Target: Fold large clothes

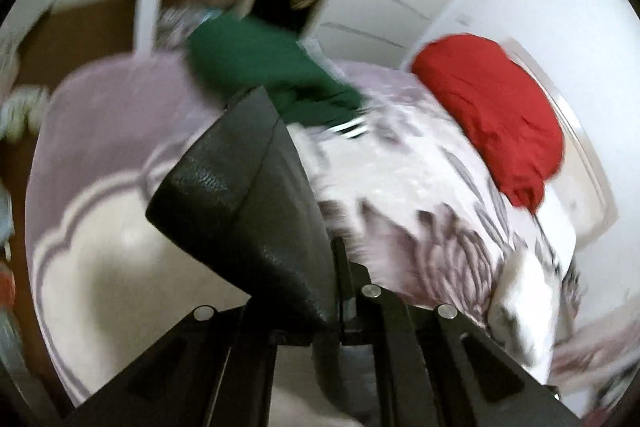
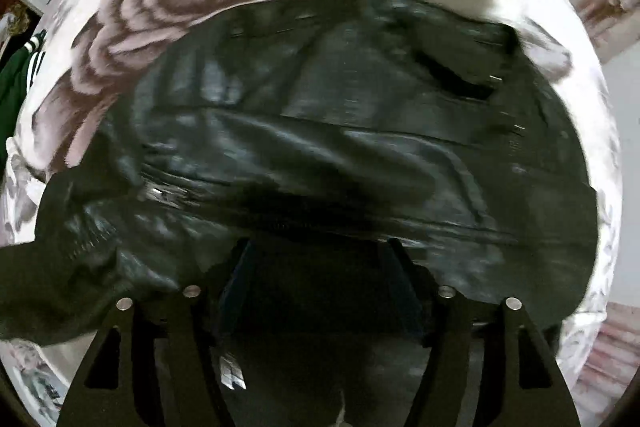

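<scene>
Left tool (image 1: pixel 340 307) pinching black leather jacket (image 2: pixel 340 131) flap, lifted; right tool (image 2: pixel 320 307) spread, poised above jacket on floral bed (image 1: pixel 420 195). Fold begun, unfinished; green garment (image 1: pixel 264 67), red garment (image 1: pixel 492 107) waiting far side.

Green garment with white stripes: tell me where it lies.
Left wrist view: the green garment lies top centre on the floral bedspread, left of the red cushion.

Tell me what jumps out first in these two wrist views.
The black leather jacket fills the right wrist view, spread on the floral bedspread. In the left wrist view the left gripper is shut on a flap of it, lifted. Behind, a red garment lies right, a green one centre.
</scene>
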Demonstrator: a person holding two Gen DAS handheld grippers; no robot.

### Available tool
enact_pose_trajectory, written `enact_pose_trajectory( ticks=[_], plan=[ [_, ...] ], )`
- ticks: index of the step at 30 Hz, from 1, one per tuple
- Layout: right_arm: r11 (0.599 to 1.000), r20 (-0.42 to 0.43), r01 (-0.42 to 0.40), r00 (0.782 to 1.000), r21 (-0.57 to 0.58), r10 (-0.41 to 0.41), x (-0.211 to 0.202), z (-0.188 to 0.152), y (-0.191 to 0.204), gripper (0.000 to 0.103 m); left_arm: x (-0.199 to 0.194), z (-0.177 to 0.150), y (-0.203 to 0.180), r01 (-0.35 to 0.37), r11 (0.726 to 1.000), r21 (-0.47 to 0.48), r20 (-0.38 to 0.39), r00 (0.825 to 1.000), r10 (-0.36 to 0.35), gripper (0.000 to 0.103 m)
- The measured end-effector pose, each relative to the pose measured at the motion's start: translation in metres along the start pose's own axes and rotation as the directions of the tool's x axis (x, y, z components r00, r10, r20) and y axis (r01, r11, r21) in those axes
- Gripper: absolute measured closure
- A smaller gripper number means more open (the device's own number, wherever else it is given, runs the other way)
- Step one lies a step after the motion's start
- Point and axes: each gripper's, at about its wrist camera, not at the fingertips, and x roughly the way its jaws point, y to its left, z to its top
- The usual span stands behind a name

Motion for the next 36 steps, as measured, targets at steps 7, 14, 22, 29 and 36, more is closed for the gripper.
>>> enact_pose_trajectory(
  ticks=[7, 14, 22, 29, 36],
  plan=[
    [0.981, -0.025, -0.070, 0.997, 0.181, 0.076, -0.014, -0.027, -0.129, 0.034, -0.010, -0.049, -0.166, 0.151, 0.922, 0.357, -0.015, 0.988, -0.156, 0.099],
    [0.928, -0.039, -0.079, 0.994, 0.365, 0.100, -0.016, -0.068, -0.257, 0.034, 0.010, -0.206, -0.328, 0.436, 0.702, 0.563, -0.328, 0.898, -0.295, 0.100],
    [0.856, -0.076, -0.071, 0.989, 0.513, 0.128, 0.003, -0.123, -0.359, 0.033, 0.040, -0.399, -0.398, 0.536, 0.450, 0.714, -0.568, 0.820, -0.076, 0.098],
    [0.758, 0.016, -0.233, 0.959, 0.609, 0.283, 0.010, -0.147, -0.429, 0.033, 0.041, -0.428, -0.390, 0.567, 0.380, 0.731, -0.619, 0.785, 0.022, 0.009],
    [0.672, 0.132, -0.404, 0.899, 0.621, 0.418, -0.007, -0.141, -0.444, 0.032, 0.018, -0.350, -0.363, 0.458, 0.524, 0.718, -0.552, 0.834, 0.027, 0.001]
  ],
)
